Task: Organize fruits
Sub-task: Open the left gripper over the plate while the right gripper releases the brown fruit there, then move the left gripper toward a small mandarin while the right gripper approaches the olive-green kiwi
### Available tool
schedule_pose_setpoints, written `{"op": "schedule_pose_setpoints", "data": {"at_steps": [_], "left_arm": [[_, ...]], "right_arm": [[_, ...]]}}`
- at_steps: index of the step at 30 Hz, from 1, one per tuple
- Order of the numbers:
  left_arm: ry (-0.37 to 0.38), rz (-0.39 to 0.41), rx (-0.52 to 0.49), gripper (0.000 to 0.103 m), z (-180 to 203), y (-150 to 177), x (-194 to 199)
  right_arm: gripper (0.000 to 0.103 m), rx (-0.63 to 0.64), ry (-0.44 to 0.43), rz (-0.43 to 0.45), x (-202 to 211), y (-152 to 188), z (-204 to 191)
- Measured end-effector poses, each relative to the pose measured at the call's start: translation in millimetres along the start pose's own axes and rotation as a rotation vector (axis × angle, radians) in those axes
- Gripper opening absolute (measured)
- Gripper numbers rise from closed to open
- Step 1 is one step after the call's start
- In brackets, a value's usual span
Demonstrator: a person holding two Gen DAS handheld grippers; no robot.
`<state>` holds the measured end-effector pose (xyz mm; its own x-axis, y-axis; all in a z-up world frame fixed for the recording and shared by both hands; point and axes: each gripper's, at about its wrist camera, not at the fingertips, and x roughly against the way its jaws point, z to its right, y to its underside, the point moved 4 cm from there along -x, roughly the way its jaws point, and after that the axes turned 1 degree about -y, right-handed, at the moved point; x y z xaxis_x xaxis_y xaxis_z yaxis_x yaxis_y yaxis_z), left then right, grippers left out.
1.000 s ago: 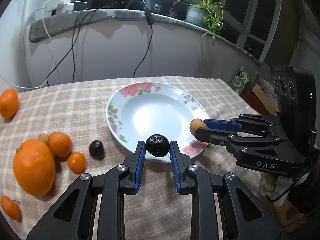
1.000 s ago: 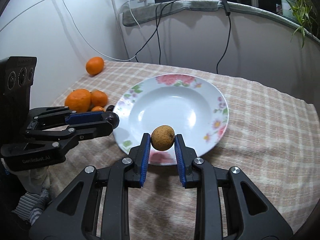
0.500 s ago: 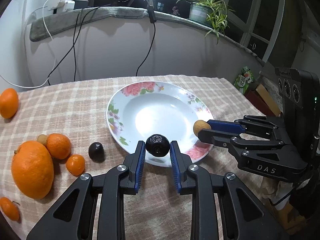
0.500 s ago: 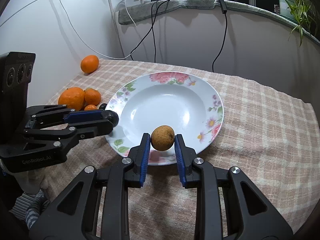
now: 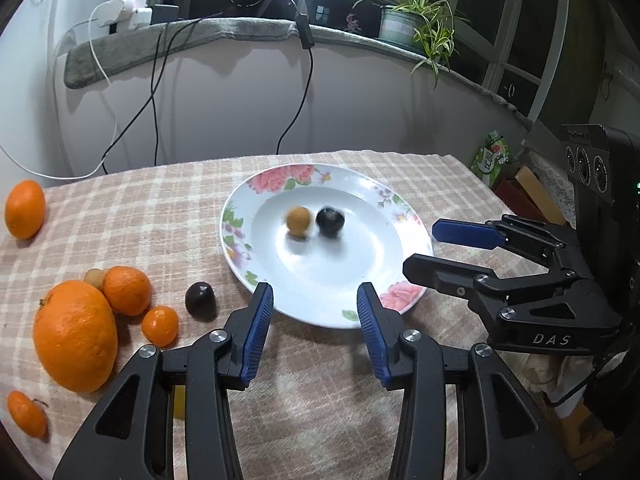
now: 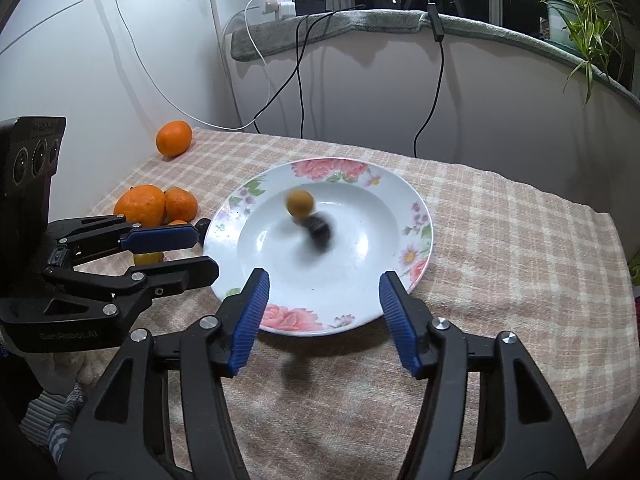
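Observation:
A white floral plate [image 5: 384,280] [image 6: 400,216] sits mid-table. In its bowl lie a tan round fruit [image 5: 299,220] [image 6: 299,201] and a dark round fruit [image 5: 330,221] [image 6: 319,231], both motion-blurred, side by side. My left gripper [image 5: 315,300] [image 6: 204,252] is open and empty at the plate's near-left rim. My right gripper [image 6: 324,284] [image 5: 418,250] is open and empty at the plate's near-right rim. Left of the plate lie a big orange [image 5: 75,336] [image 6: 141,204], several smaller oranges, and another dark fruit [image 5: 200,299].
A lone orange [image 5: 25,209] [image 6: 173,138] lies at the table's far left edge. Cables hang down the wall behind. A potted plant [image 5: 416,24] stands on the ledge. Boxes and a green packet [image 5: 491,157] sit off the table's right side.
Both grippers opened and let go of their fruits. The dark fruit and the tan fruit dropped into the plate and are rolling there.

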<state>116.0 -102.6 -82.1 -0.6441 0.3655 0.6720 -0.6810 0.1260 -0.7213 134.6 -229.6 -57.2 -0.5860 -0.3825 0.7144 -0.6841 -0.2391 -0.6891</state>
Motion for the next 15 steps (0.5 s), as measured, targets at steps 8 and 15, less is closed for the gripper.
{"op": "schedule_pose_setpoints", "data": {"at_steps": [8,15], "left_arm": [[-0.014,0.02,0.014,0.042,-5,3,15],[-0.046,0.042,0.034,0.042,-17,10,34]], "right_arm": [[0.067,0.011,-0.01,-0.003,3,0,-11],[0.067,0.024,-0.021,0.006,6,2,-24]]}}
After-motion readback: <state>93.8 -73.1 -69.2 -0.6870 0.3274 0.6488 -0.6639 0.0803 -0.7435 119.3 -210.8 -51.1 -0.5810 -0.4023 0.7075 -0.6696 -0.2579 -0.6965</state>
